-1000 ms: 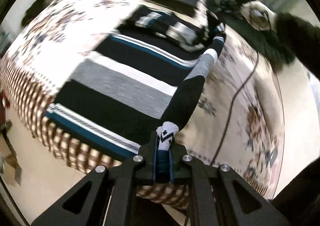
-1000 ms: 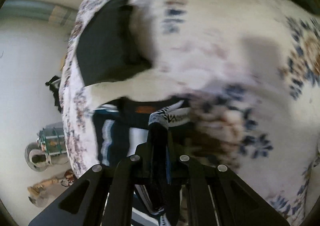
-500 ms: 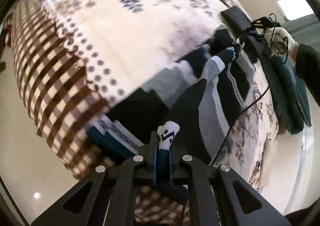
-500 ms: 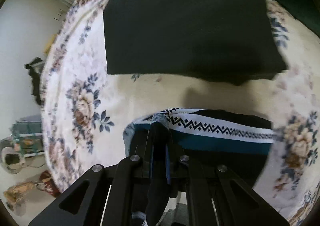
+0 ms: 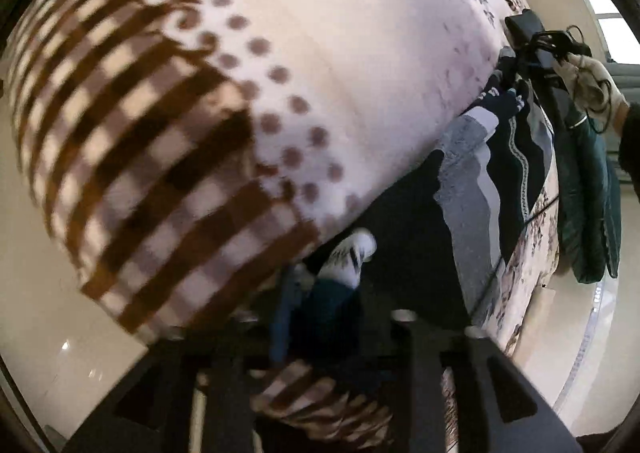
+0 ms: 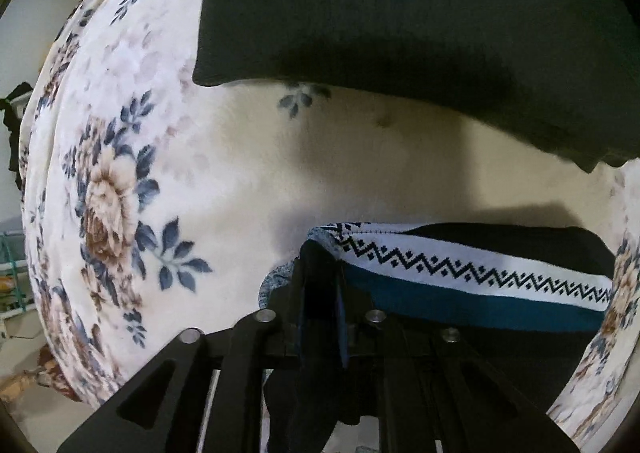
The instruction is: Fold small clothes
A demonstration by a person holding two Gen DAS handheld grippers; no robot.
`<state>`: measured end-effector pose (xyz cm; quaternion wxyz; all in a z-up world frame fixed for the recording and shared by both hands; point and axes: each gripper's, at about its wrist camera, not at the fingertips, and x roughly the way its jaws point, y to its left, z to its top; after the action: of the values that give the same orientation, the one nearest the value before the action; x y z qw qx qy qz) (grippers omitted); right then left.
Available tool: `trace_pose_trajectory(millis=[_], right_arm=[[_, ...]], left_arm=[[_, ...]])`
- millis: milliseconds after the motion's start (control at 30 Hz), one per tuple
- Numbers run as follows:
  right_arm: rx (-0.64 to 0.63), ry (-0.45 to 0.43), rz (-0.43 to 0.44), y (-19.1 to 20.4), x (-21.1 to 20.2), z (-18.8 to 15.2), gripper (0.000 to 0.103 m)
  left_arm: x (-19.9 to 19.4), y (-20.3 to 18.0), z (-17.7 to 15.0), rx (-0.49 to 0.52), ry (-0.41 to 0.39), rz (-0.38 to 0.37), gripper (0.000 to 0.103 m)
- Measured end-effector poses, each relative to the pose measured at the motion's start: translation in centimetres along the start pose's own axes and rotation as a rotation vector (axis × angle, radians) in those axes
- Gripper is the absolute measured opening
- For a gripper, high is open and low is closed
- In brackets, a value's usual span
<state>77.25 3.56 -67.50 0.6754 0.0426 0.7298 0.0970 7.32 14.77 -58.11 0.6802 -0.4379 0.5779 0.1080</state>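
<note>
Nearby, black folded cloth [image 6: 400, 5] beyond striped garment [image 6: 460, 273], floral blanket [image 6: 160, 157]

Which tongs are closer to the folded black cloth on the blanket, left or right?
Right. The right tongs, shut on the striped garment, sit just before the folded black cloth. The left tongs hold the garment's opposite end, far from it.

Left wrist view: heavy motion blur smears the checked blanket [image 5: 168, 157] and the left gripper [image 5: 320, 305]; daylight from a window [image 5: 608, 1] at 2 o'clock blows out. Right wrist view: sharper and evenly lit, with a soft shadow under the folded black garment [image 6: 400, 13] toward 12 o'clock. Both views show fisheye bending and dark vignetted corners.
</note>
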Motion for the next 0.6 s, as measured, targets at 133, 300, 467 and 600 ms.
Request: trace_pose_trajectory(millis=[133, 300, 467, 600], right_arm=[[-0.035, 0.009, 0.122, -1.1, -3.4, -3.8, 0.056], [-0.104, 0.033, 0.212, -4.6, -7.0, -14.3, 0.056], [-0.085, 0.166, 0.165, -10.3, -5.0, -30.3, 0.056], [0.074, 0.396, 0.23, -14.8, 0.9, -44.3, 0.056]], left_arm=[[-1.8, 1.7, -0.3, -0.013, 0.026, 0.074, 0.049], [-3.6, 1.2, 0.5, 0.03, -0.017, 0.103, 0.049], [-1.5, -2.0, 1.7, 0.179, -0.032, 0.188, 0.049], [-0.6, -3.0, 1.7, 0.238, -0.052, 0.226, 0.032]])
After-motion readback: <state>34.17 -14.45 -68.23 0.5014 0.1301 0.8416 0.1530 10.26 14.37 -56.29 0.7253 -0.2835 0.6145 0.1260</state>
